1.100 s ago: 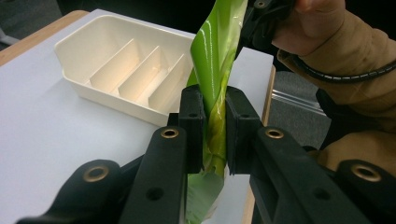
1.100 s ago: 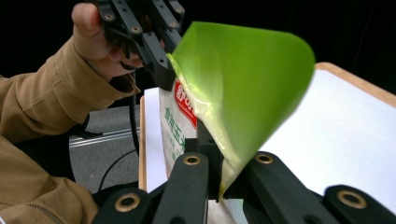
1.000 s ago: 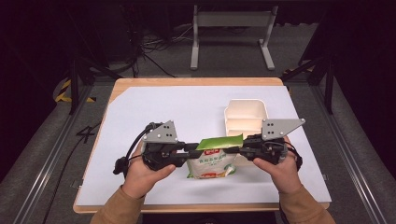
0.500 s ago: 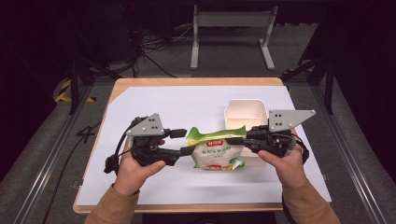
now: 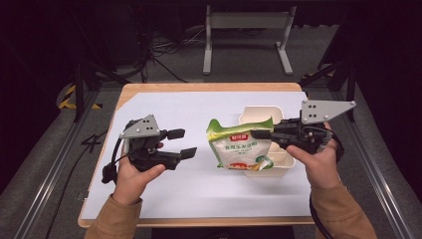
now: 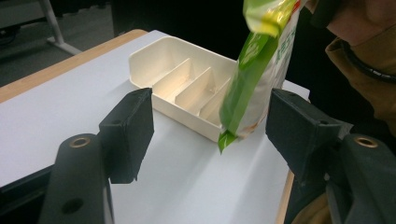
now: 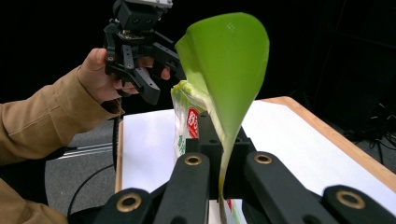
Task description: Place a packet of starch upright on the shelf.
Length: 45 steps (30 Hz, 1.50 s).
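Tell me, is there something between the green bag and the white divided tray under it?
Nothing visible. The right gripper holds the green bag over the white divided tray; the tray's compartments look empty, and the left gripper is open, off to the side.

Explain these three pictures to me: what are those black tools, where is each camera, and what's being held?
A person holds a two-jaw claw in each hand. One camera looks down from above the table; the other two ride on the claws. The right claw is shut on the green and white bag, holding it up over the cream divided tray. The left claw is open and holds nothing. Everything sits over a white sheet on the wooden table.
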{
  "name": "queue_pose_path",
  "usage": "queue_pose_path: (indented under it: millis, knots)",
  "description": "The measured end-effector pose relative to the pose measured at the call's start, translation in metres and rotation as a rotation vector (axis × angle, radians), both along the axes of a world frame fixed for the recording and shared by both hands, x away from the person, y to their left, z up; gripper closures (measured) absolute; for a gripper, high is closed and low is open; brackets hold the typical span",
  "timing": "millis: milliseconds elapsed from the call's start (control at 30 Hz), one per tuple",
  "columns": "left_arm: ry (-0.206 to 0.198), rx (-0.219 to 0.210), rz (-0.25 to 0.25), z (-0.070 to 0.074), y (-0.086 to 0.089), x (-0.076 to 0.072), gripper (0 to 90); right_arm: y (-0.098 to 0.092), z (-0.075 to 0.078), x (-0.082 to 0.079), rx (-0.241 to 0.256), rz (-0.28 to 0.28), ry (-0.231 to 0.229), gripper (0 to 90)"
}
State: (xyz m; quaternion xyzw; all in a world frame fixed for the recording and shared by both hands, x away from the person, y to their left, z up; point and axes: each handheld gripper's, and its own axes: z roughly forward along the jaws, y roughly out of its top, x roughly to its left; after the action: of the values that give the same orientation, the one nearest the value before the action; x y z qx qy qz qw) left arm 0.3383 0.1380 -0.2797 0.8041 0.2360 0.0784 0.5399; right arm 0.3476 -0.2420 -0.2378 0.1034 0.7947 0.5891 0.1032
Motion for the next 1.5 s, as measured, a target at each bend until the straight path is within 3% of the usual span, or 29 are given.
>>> queue_pose_path:
  millis: [167,267,567,1133,1300,1500]
  knots:
    - [0.024,0.018,0.043,-0.002,0.006,0.005,32.1,-0.010,0.007,0.004,0.004,-0.025,0.000,88.9]
    - [0.050,0.015,0.058,-0.004,0.010,0.009,31.9,-0.016,0.011,0.007,0.005,-0.038,-0.002,88.9]
    - [0.075,0.002,0.089,-0.007,0.019,0.015,29.6,-0.034,0.017,0.015,0.019,-0.074,-0.002,88.9]
    - [0.098,0.001,0.109,-0.011,0.026,0.021,27.6,-0.062,0.009,0.036,0.041,-0.156,0.023,88.9]
    - [0.106,-0.002,0.115,-0.012,0.027,0.022,27.4,-0.065,0.005,0.041,0.035,-0.162,0.016,88.9]
    - [0.107,0.004,0.114,-0.014,0.027,0.024,27.2,-0.066,-0.004,0.047,0.038,-0.142,0.046,88.9]
